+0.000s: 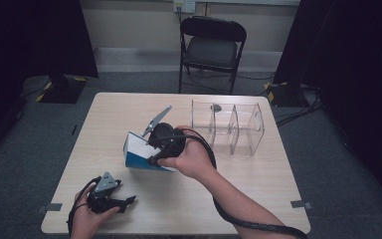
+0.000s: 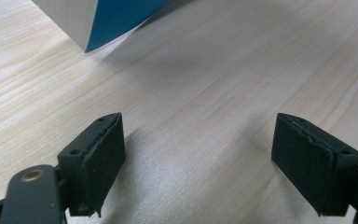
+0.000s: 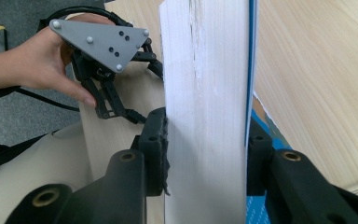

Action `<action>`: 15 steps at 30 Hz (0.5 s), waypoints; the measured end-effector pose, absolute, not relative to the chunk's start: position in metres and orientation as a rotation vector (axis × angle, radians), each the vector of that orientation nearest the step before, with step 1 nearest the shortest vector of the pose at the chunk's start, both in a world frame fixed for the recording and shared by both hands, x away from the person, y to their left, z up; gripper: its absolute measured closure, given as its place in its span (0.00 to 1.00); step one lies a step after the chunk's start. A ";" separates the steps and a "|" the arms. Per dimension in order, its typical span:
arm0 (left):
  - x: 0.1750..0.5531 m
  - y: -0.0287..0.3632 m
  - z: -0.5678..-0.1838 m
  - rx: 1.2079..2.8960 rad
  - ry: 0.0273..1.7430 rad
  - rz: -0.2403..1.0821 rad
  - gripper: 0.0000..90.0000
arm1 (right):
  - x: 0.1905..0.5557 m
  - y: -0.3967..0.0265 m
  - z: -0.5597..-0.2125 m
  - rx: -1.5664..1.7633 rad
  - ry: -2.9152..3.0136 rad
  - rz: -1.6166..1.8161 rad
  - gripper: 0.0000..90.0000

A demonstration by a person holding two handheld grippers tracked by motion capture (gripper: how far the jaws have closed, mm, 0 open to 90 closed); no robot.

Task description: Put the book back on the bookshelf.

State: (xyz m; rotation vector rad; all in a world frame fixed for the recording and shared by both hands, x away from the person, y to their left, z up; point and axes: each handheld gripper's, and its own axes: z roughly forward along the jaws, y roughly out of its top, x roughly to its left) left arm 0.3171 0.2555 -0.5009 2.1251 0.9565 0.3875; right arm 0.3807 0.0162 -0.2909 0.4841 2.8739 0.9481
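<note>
A thick book [image 1: 135,153] with a blue cover and white page edges stands tilted on the wooden table [image 1: 258,179], left of centre. My right gripper [image 1: 151,149] is shut on it. In the right gripper view the jaws [image 3: 205,154] press on both sides of the page block [image 3: 205,70]. My left gripper [image 1: 127,204] rests near the table's front left corner, open, with nothing between its jaws [image 2: 198,163]. A blue corner of the book [image 2: 107,18] lies farther off in the left gripper view. The left gripper's grey plate [image 3: 98,39] and the hand on it are seen beyond the book.
A clear plastic box [image 1: 229,127] with compartments stands at the back right of the table, a small dark thing [image 1: 216,107] in its left part. A black folding chair [image 1: 211,47] stands behind the table. Bare wood [image 2: 223,70] lies ahead of the left gripper.
</note>
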 end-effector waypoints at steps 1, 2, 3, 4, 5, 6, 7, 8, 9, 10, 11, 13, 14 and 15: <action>0.317 0.255 -0.501 2.126 0.953 0.391 0.19 | 0.381 0.016 -0.290 0.496 2.878 0.946 0.68; 0.317 0.255 -0.501 2.128 0.951 0.392 0.19 | 0.383 0.017 -0.290 0.496 2.876 0.952 0.68; 0.317 0.255 -0.501 2.128 0.951 0.392 0.19 | 0.385 0.017 -0.289 0.496 2.878 0.957 0.68; 0.317 0.255 -0.501 2.128 0.951 0.391 0.19 | 0.385 0.017 -0.289 0.496 2.878 0.957 0.68; 0.317 0.255 -0.501 2.127 0.950 0.390 0.19 | 0.387 0.017 -0.288 0.500 2.881 0.957 0.68; 0.317 0.256 -0.501 2.127 0.950 0.391 0.19 | 0.389 0.018 -0.288 0.501 2.880 0.961 0.68; 0.317 0.256 -0.501 2.127 0.949 0.389 0.19 | 0.390 0.019 -0.287 0.505 2.886 0.957 0.68; 0.317 0.256 -0.501 2.124 0.951 0.384 0.19 | 0.391 0.020 -0.286 0.506 2.890 0.950 0.68; 0.317 0.256 -0.501 2.120 0.953 0.380 0.19 | 0.392 0.021 -0.286 0.496 2.891 0.946 0.68; 0.316 0.256 -0.501 2.118 0.953 0.378 0.19 | 0.393 0.022 -0.285 0.493 2.896 0.940 0.68; 0.317 0.256 -0.501 2.123 0.945 0.382 0.19 | 0.394 0.023 -0.284 0.503 2.900 0.940 0.68; 0.317 0.257 -0.501 2.126 0.943 0.381 0.19 | 0.397 0.024 -0.283 0.506 2.896 0.947 0.68; 0.317 0.257 -0.501 2.127 0.941 0.380 0.19 | 0.398 0.024 -0.282 0.530 2.900 0.938 0.68; 0.317 0.257 -0.501 2.126 0.941 0.382 0.19 | 0.400 0.025 -0.281 0.524 2.899 0.943 0.68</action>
